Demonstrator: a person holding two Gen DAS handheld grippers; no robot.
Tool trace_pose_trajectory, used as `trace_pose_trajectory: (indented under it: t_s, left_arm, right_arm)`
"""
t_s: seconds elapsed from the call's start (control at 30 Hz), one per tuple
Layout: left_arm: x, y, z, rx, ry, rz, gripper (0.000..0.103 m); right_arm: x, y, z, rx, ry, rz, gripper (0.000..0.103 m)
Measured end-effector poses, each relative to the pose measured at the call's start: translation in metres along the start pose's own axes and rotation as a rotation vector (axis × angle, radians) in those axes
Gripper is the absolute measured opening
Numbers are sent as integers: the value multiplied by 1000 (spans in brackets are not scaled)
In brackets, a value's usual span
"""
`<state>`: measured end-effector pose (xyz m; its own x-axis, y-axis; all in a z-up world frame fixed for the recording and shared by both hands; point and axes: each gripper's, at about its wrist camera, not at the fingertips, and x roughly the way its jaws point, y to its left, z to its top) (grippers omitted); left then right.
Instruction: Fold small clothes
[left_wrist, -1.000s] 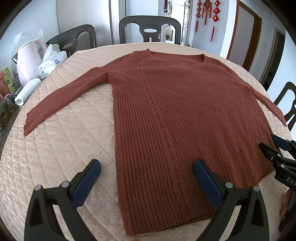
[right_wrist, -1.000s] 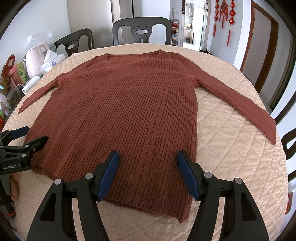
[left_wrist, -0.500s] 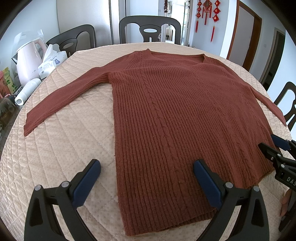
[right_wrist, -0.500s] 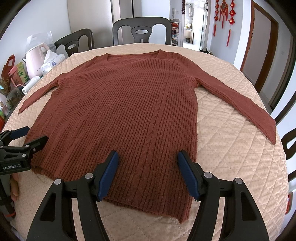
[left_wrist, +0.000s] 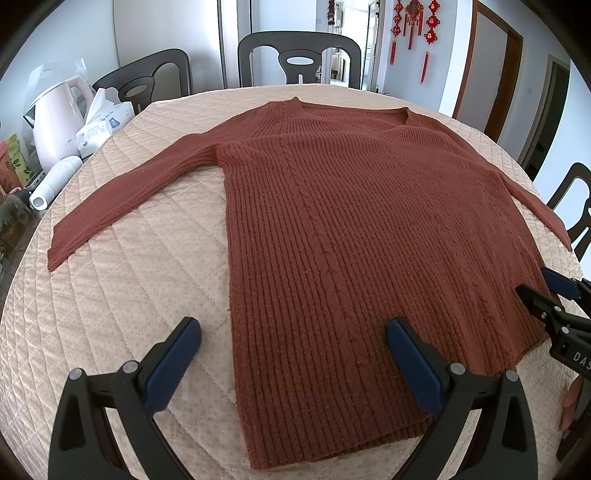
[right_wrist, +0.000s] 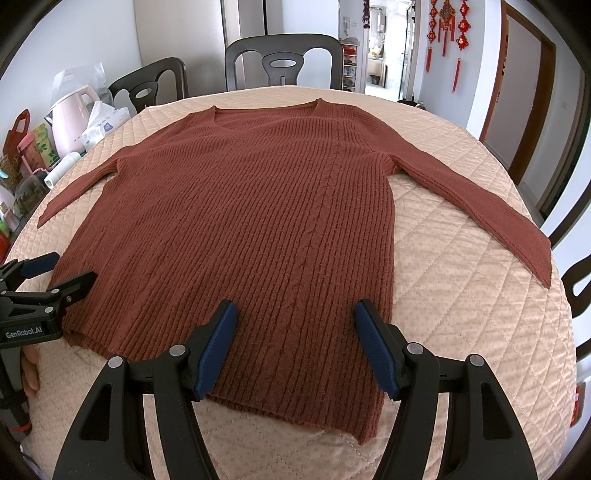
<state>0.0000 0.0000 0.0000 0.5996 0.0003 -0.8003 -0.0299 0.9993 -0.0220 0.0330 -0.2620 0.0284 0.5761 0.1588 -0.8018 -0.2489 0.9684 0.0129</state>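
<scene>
While the sweater (left_wrist: 354, 229) lies flat mid-bench, neck toward the far edge and hem at the near edge, the left gripper (left_wrist: 293, 354) straddles its left hem corner, spread wide and empty; the right gripper (right_wrist: 295, 347), likewise spread, hovers over the right hem corner.

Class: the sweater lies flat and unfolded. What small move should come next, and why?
Probably lower the open left gripper onto the sweater's near hem corner: the sweater lies spread flat, both sleeves out, and the right gripper also hovers open, holding nothing.
</scene>
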Motion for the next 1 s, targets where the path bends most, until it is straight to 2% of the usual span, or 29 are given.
trace_pose_trajectory:
  t_s: [1.0]
  left_arm:
    - [0, 0, 0, 0, 0, 0, 102]
  right_arm:
    - [-2, -1, 1, 4, -1, 7, 68]
